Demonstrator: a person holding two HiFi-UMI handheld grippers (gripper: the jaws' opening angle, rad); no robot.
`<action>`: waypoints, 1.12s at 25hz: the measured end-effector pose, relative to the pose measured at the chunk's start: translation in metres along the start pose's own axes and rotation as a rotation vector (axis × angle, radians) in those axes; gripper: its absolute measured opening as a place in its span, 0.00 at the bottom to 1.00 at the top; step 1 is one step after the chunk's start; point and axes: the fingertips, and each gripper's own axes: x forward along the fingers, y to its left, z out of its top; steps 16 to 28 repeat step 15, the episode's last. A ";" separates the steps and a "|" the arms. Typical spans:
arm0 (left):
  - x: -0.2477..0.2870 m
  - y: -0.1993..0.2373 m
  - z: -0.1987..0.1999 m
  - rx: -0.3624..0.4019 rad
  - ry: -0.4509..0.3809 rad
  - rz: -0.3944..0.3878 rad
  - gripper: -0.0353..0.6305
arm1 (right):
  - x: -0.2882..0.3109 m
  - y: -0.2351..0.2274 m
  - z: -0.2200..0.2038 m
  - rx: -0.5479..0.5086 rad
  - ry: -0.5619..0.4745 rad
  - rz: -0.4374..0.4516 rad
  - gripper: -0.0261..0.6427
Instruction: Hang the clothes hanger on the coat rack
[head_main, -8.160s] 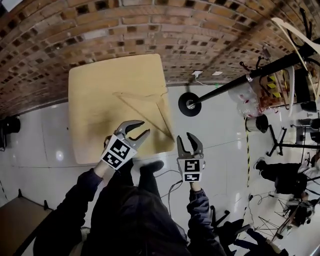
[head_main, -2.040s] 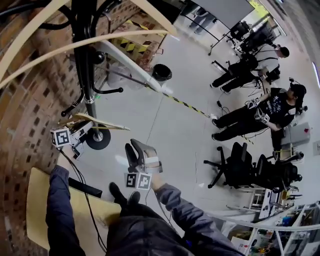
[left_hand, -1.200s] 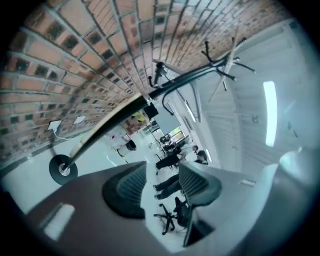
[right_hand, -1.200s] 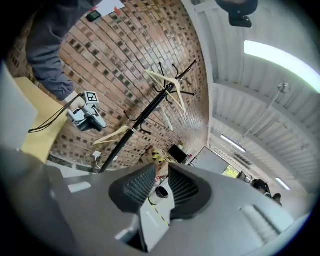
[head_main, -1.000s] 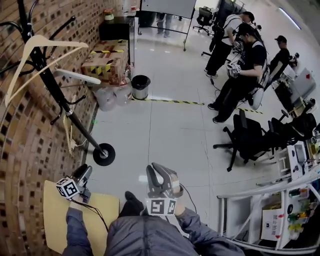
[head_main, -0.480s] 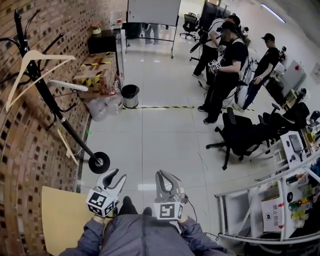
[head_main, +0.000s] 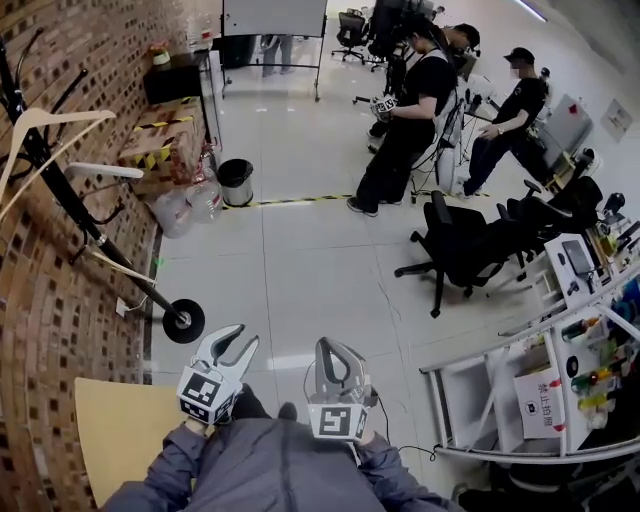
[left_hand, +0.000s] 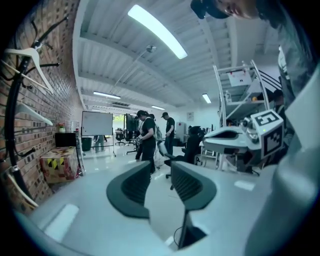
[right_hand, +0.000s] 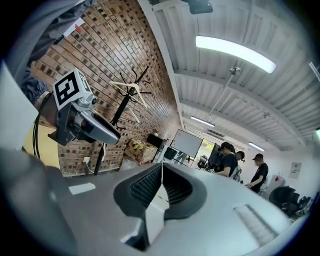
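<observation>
Holding nothing: left tongs (head_main: 243, 338) narrow, closing on empty air; right tongs (head_main: 333, 350) pressed fully together, empty. Hung on the top prongs of the coat rack (head_main: 183, 321) against the brick wall (head_main: 60, 330), well apart from both tongs: clothes hanger (head_main: 60, 116).

Bare floor (head_main: 300, 270) lies open straight ahead as far as the standing people (head_main: 400, 130). On the left the coat rack (head_main: 183, 320), boxes (head_main: 150, 150) and a bin (head_main: 236, 182) line the brick wall (head_main: 60, 300); office chairs (head_main: 460, 255) and a metal shelf (head_main: 500, 455) crowd the right. A tabletop (head_main: 110, 430) fills the near left corner.
</observation>
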 end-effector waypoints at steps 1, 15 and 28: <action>0.002 -0.002 0.000 0.003 0.004 -0.006 0.22 | -0.001 -0.002 -0.001 0.000 0.003 -0.004 0.06; 0.012 -0.020 0.004 0.015 0.021 -0.035 0.22 | -0.009 -0.018 -0.009 0.012 0.014 -0.028 0.05; 0.012 -0.020 0.004 0.015 0.021 -0.035 0.22 | -0.009 -0.018 -0.009 0.012 0.014 -0.028 0.05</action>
